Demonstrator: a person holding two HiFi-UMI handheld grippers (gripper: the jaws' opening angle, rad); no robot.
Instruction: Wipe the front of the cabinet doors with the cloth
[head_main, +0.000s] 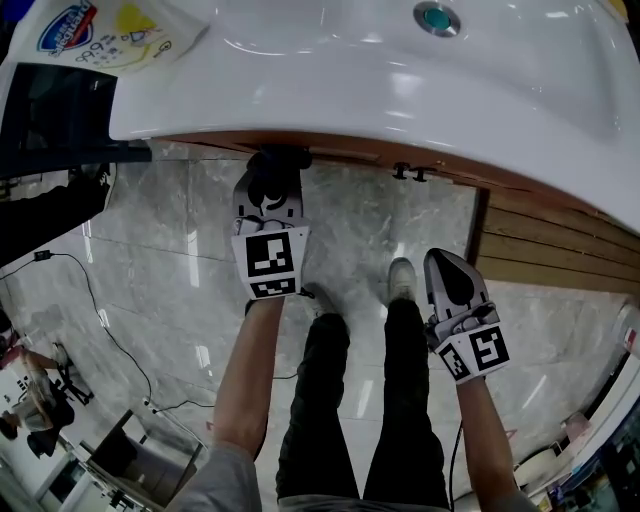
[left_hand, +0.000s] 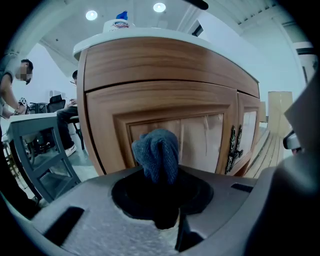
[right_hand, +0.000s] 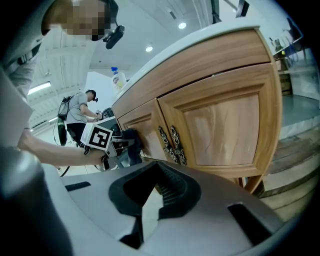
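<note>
1. The left gripper (head_main: 271, 180) is pinching a bunched blue-grey knitted cloth (left_hand: 156, 152) tightly between its jaws. The wad is sticking out forward towards the recessed panel of the left-hand light-brown wooden cabinet door (left_hand: 200, 132), under the glossy white basin top (head_main: 350, 80).
2. In the right gripper view the cloth seems to be touching that door, beside the pair of dark ornate metal handles (right_hand: 171, 145).
3. The right gripper (right_hand: 150, 192) is hanging back over the grey marble floor (head_main: 180, 230), jaws parted with nothing between them.
4. Wiping well is probably calling for steady, even pressure and overlapping strokes along the grain. These should cover the panel first, then the raised frame, working carefully around the handles.
5. The right-hand wooden door (right_hand: 225, 120) is likely needing the same passes afterwards.
</note>
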